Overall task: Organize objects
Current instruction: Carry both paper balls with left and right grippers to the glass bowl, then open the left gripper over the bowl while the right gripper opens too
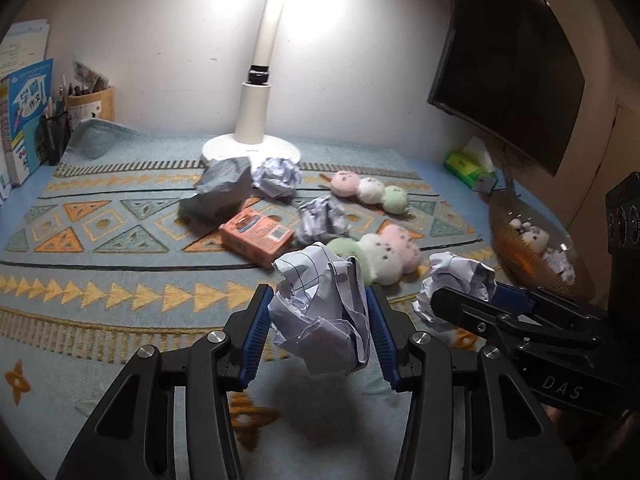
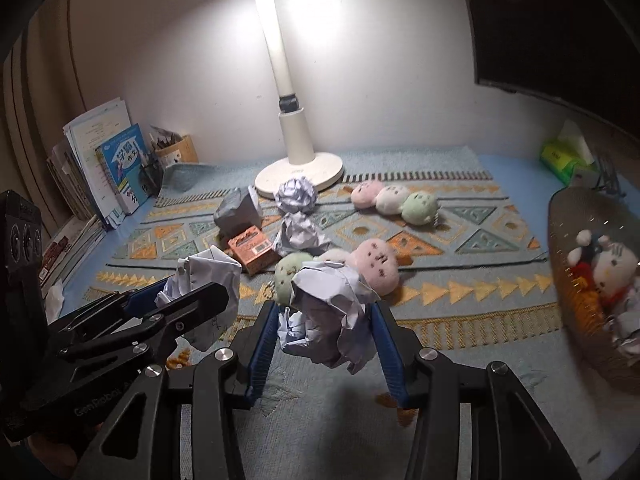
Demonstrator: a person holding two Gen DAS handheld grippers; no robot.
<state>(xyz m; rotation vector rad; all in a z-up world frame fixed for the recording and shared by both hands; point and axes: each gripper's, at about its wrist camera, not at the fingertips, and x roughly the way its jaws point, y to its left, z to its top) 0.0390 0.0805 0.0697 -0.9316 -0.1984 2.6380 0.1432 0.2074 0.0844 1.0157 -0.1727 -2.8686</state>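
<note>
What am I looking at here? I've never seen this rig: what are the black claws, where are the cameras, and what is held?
A person holds two handheld grippers, each with a fisheye camera looking along its fingers. One picture is from the left gripper, the other from the right gripper. Each is shut on a crumpled paper ball: the left paper ball and the right paper ball, both raised off the patterned mat. On the mat lie more paper wads, plush dumpling toys, an orange box and a lamp. A basket holds plush toys.
</note>
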